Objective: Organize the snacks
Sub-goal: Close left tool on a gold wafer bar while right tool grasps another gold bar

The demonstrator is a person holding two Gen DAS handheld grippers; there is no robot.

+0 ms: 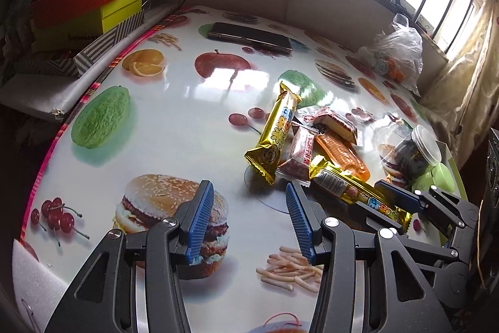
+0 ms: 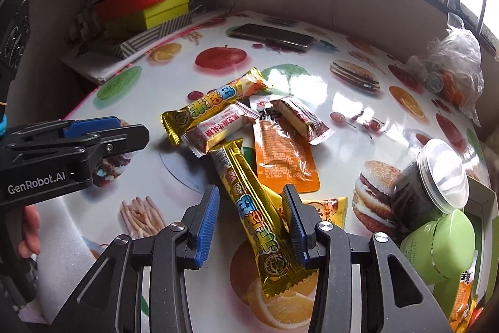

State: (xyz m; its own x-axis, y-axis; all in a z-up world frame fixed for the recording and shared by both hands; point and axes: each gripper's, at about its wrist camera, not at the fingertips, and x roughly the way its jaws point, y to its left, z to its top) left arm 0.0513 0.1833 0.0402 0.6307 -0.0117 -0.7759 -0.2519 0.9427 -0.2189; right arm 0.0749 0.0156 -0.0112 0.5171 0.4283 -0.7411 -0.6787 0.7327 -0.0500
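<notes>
A pile of snacks lies on the food-print table [image 1: 174,127]: a gold bar [image 1: 274,136] [image 2: 215,105], a second gold bar [image 1: 358,192] [image 2: 255,208], two red-and-white wafer packs [image 1: 299,155] [image 2: 302,117], and an orange sachet [image 1: 341,155] [image 2: 283,155]. My left gripper [image 1: 249,220] is open and empty, just left of the pile; it also shows in the right wrist view [image 2: 118,130]. My right gripper [image 2: 249,223] is open, with the second gold bar lying between its fingers; it also shows in the left wrist view [image 1: 405,198].
A phone [image 1: 249,38] [image 2: 271,36] lies at the table's far side. A clear plastic bag of items [image 1: 393,55] [image 2: 449,67] sits far right. A dark jar [image 2: 427,180] and green container [image 2: 443,242] stand at right. Stacked boxes [image 1: 87,5] stand beyond the left edge.
</notes>
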